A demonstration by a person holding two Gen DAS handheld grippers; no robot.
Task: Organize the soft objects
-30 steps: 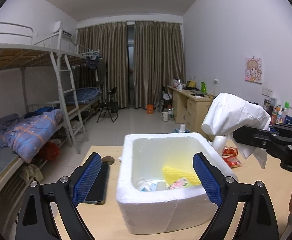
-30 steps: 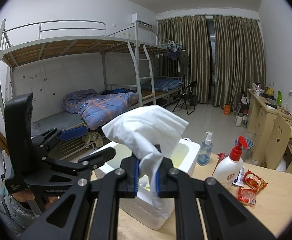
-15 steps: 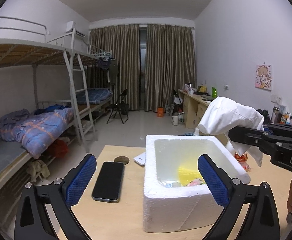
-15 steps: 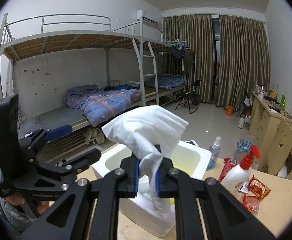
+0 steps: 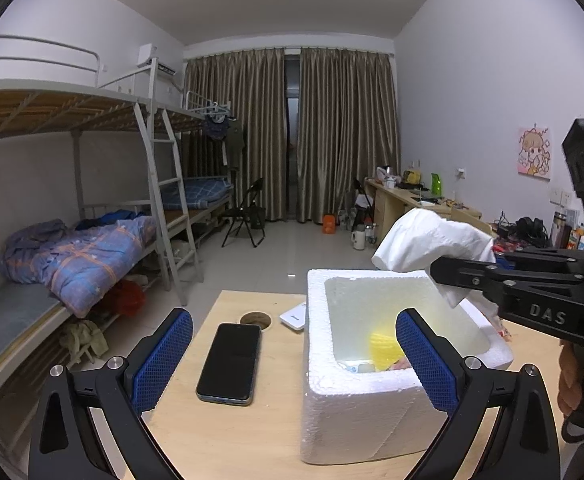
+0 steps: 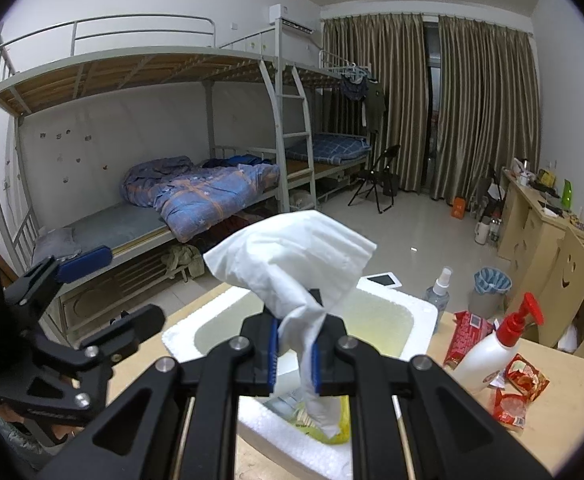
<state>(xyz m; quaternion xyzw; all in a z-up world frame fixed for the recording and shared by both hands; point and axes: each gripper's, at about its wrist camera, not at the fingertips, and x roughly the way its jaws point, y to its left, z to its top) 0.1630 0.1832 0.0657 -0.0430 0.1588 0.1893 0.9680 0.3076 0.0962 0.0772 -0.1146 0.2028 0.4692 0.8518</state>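
Over the last second my left view has drawn back: the white foam box (image 5: 375,396) has slid to lower right of frame, uncovering a black phone (image 5: 230,363) on the wooden table (image 5: 228,436). My left gripper (image 5: 292,356) stays spread wide and empty. My right gripper (image 6: 295,350) stays clamped on the crumpled white tissue (image 6: 292,258), centre frame, now poised above the box opening. I judge the tissue is lined up for dropping in beside the yellow sponge (image 5: 383,346) already inside.
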